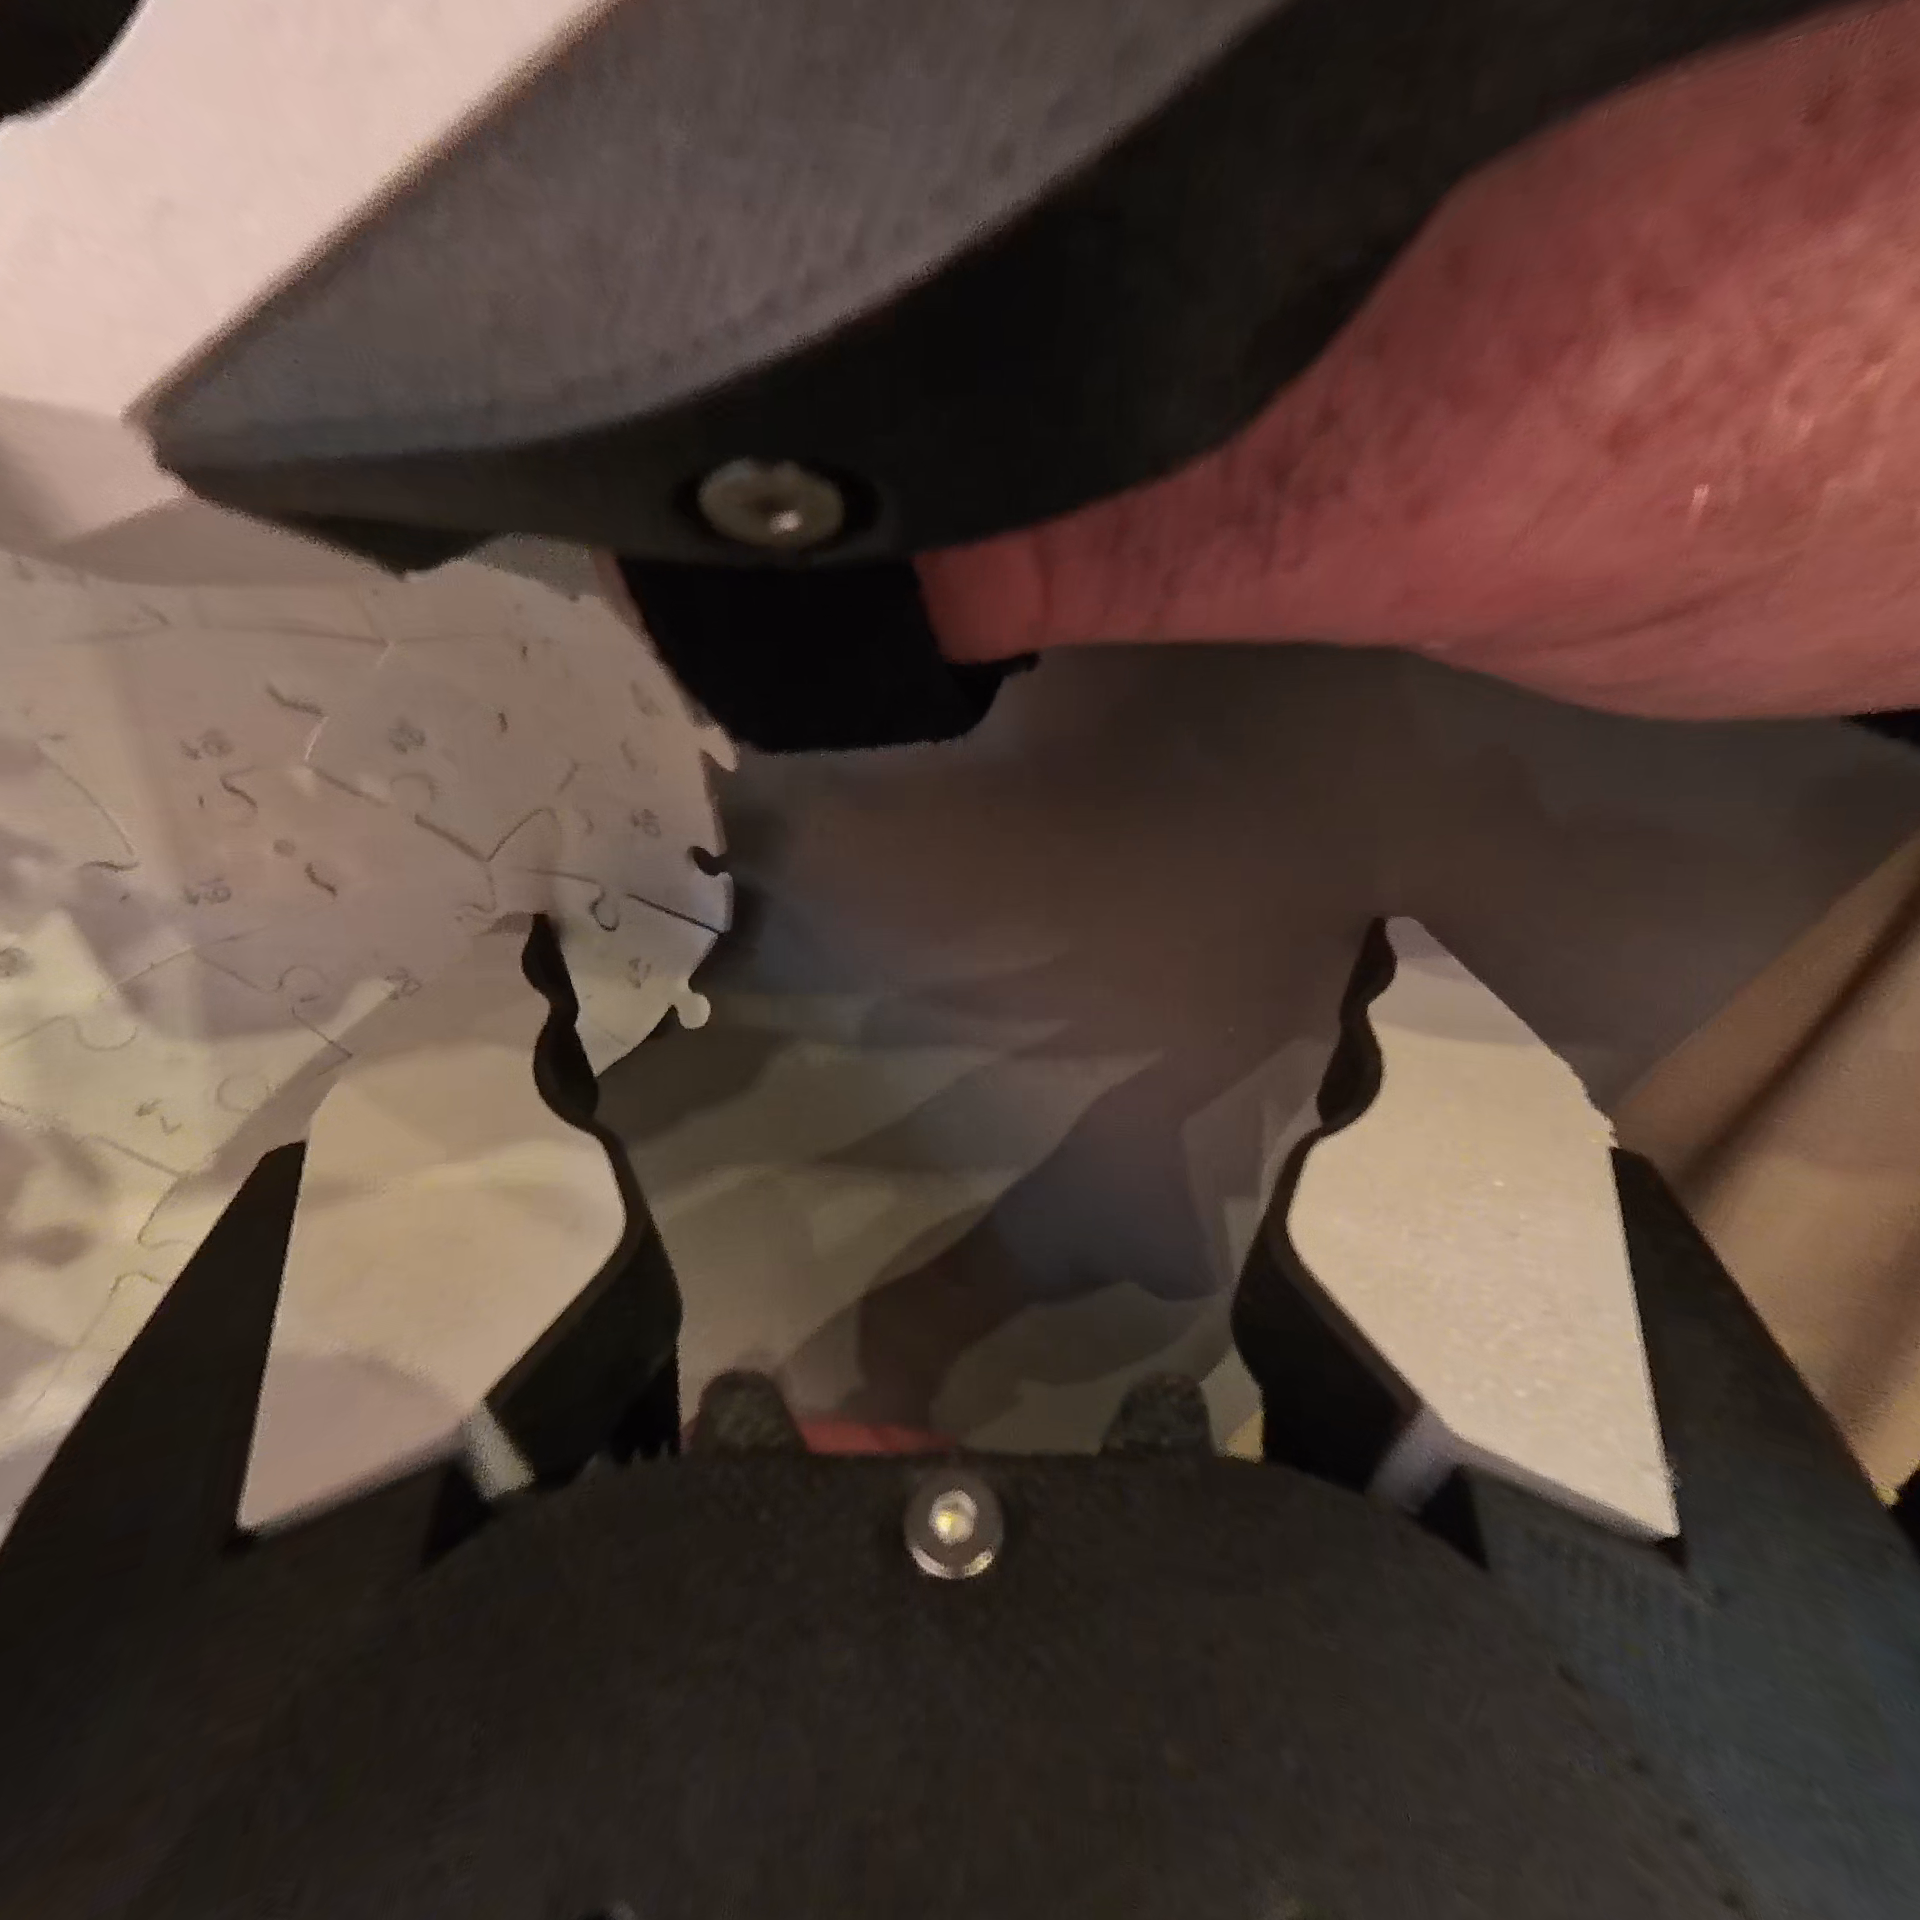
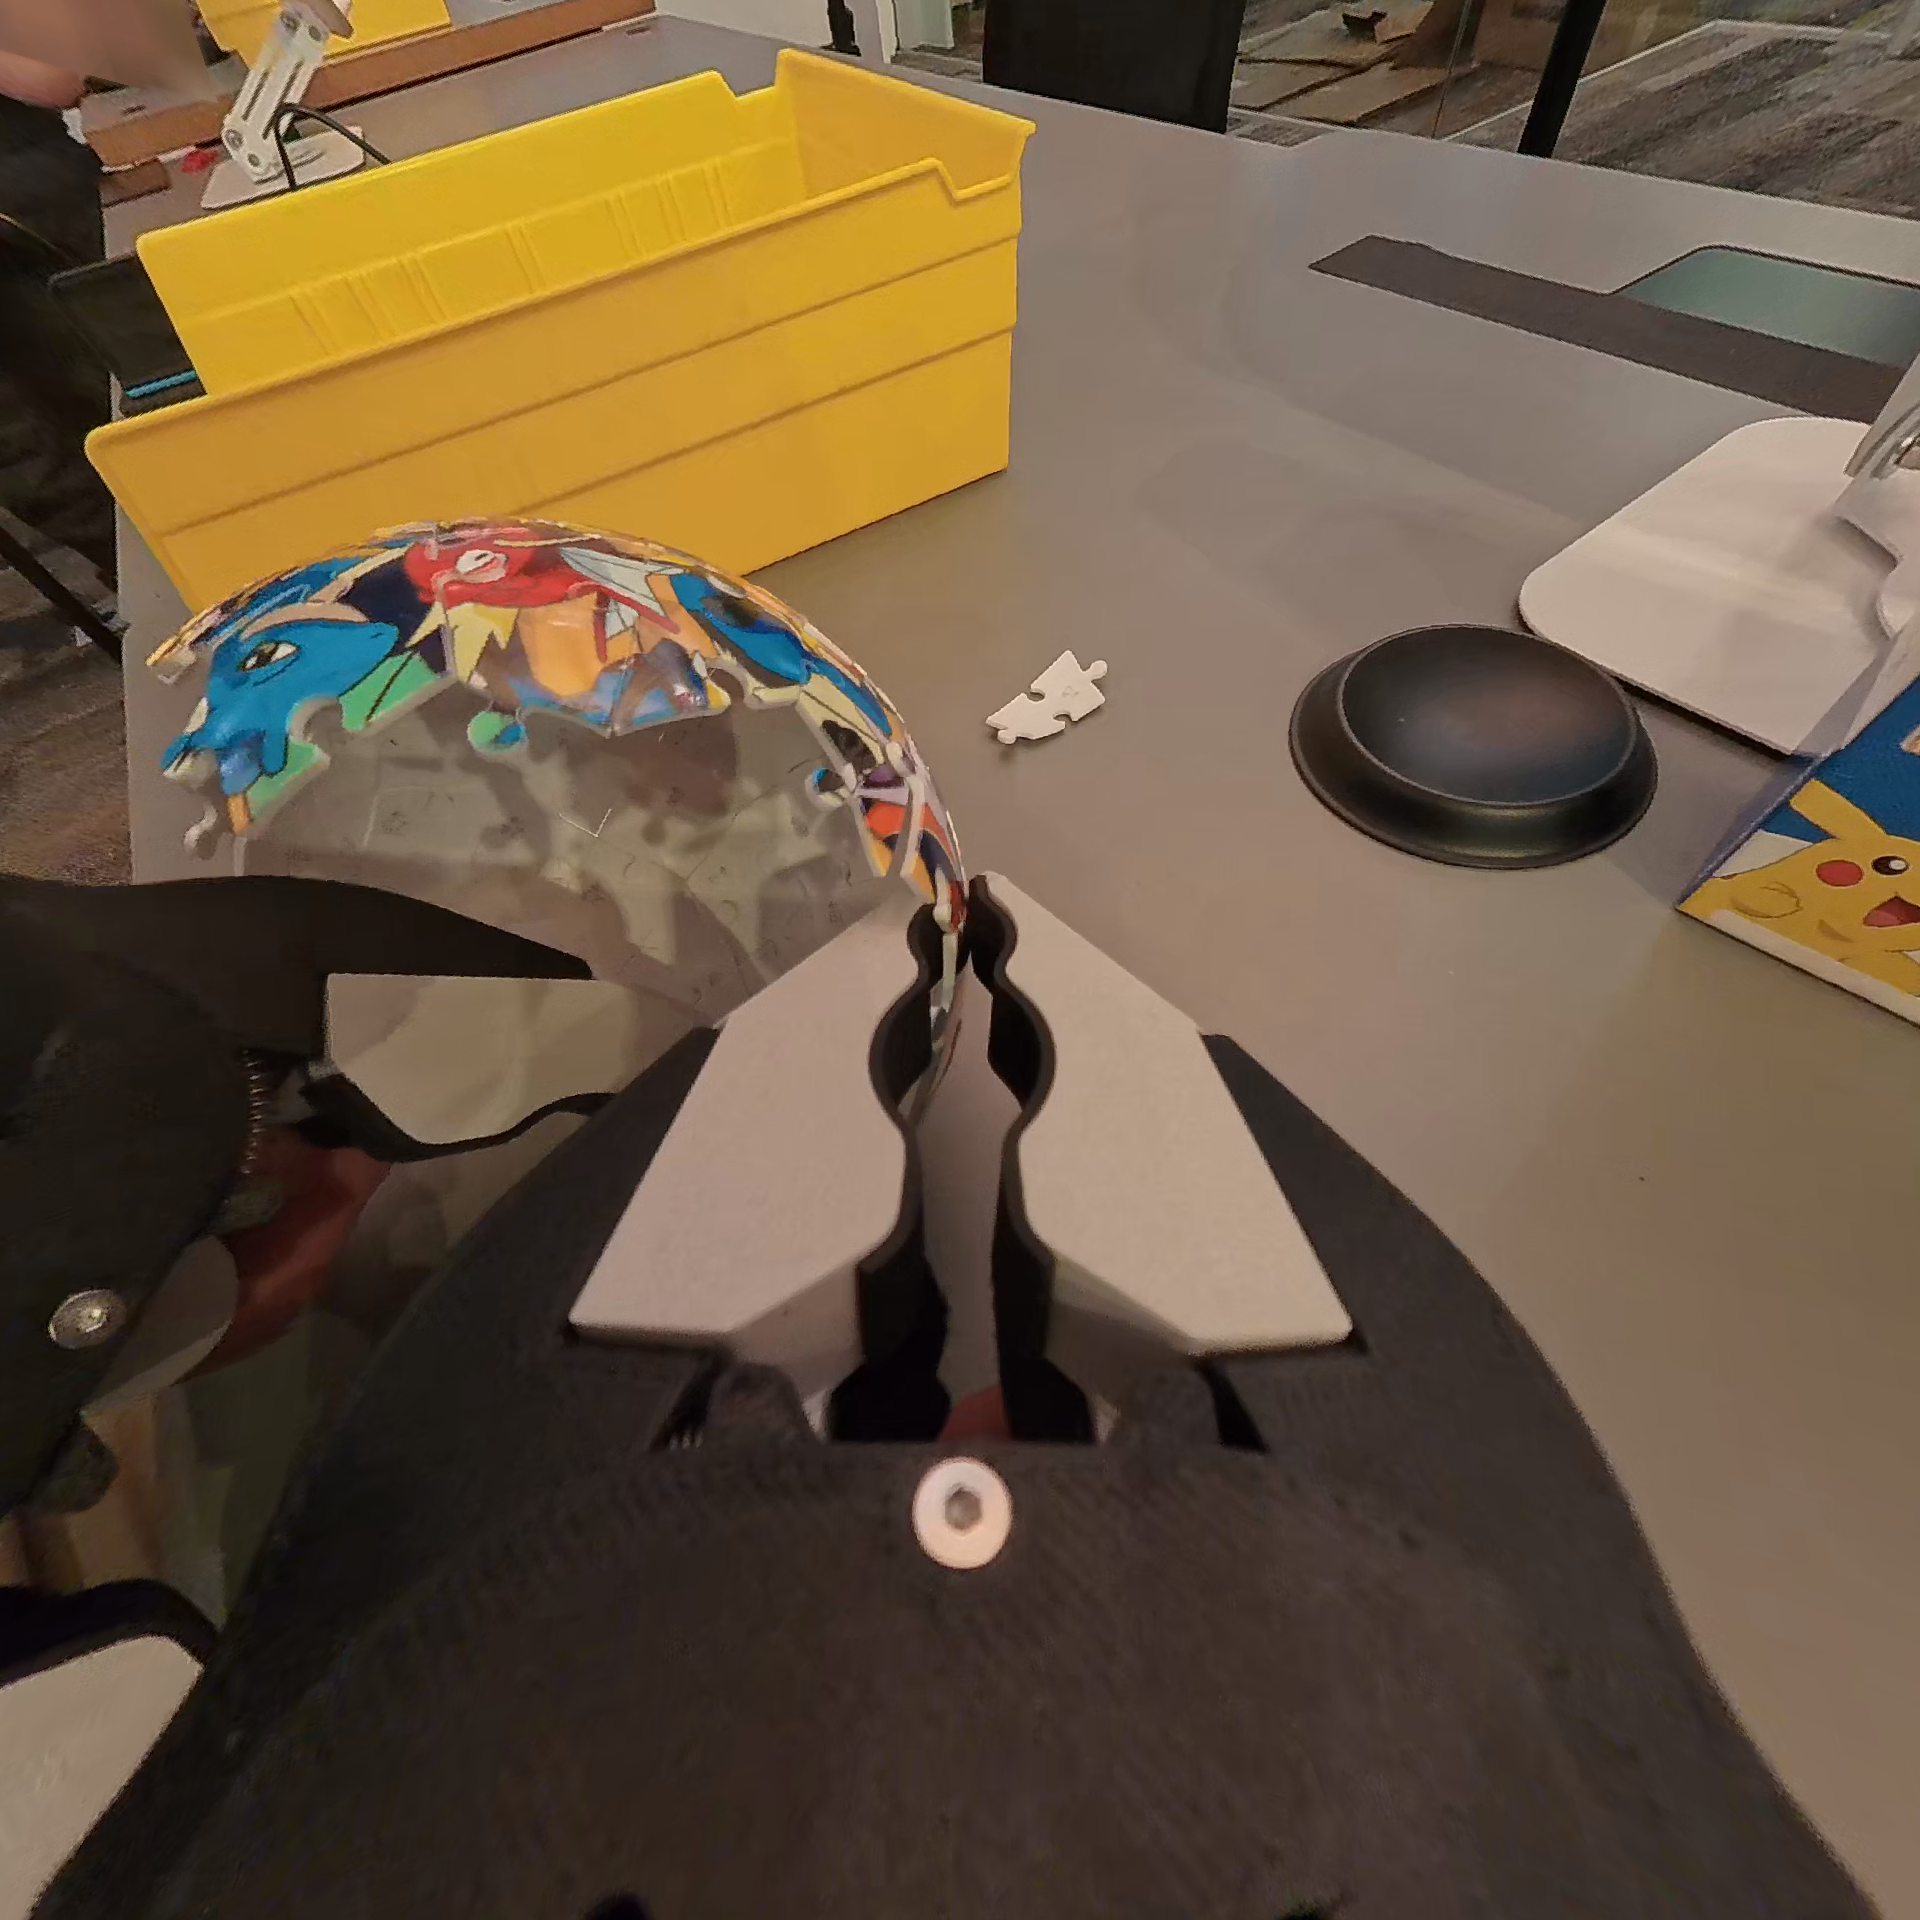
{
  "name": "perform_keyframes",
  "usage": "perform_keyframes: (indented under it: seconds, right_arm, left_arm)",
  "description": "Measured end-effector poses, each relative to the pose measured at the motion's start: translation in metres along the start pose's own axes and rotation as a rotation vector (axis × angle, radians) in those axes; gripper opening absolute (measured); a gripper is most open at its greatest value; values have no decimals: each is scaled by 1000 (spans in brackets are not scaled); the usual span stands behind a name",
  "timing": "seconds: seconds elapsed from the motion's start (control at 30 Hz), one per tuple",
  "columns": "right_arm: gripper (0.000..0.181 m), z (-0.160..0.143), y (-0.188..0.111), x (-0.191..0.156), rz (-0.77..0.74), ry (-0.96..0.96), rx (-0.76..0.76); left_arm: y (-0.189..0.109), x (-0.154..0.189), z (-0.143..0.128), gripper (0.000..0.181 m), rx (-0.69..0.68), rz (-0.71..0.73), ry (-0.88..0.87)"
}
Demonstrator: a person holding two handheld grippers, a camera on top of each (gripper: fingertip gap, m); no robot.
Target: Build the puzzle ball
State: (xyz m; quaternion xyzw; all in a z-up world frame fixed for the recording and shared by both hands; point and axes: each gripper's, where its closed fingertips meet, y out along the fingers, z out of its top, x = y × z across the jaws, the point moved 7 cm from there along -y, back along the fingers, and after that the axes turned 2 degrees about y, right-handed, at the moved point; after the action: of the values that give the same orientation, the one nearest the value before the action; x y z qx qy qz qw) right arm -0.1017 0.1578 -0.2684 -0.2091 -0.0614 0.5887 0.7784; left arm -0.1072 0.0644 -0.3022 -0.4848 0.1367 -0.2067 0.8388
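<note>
Right wrist view: right hand-held gripper pinches the lower rim of the half-built puzzle ball, the shell's edge caught between its fingertips. Ball is an open dome, printed side out, pale inner side facing the camera, held above the table near its left edge. Left hand-held gripper comes in from the left, its upper finger reaching into the dome's opening.

One loose white piece lies on the table, just right of the ball and apart from it. Black round stand sits farther right of the piece. Yellow bin stands behind the ball toward the far-left corner. White base plate and a printed box sit at the right edge.

Left wrist view: left hand-held gripper is spread wide, nothing between its fingers. Ball shows its pale inside on the left, with the left fingertip at its jagged edge; contact can't be told, frame is blurry. The right hand-held gripper's body fills the top of the frame, with the person's hand behind it.
</note>
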Motion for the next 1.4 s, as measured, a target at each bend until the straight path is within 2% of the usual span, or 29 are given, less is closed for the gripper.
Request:
perform_keyframes:
  seconds: [0.43, 0.83, 1.4]
  right_arm:
    - [1, -1, 0, 3, -3, 10, -6]
    - [1, -1, 0, 3, -10, 14, 0]
    - [2, 0, -1, 5, -11, 28, -7]
  left_arm:
    - [-4, 5, 1, 125, -15, 5, 24]
    - [0, 7, 2, 133, -8, -8, 25]
    - [0, 7, 4, 133, -50, -17, 33]
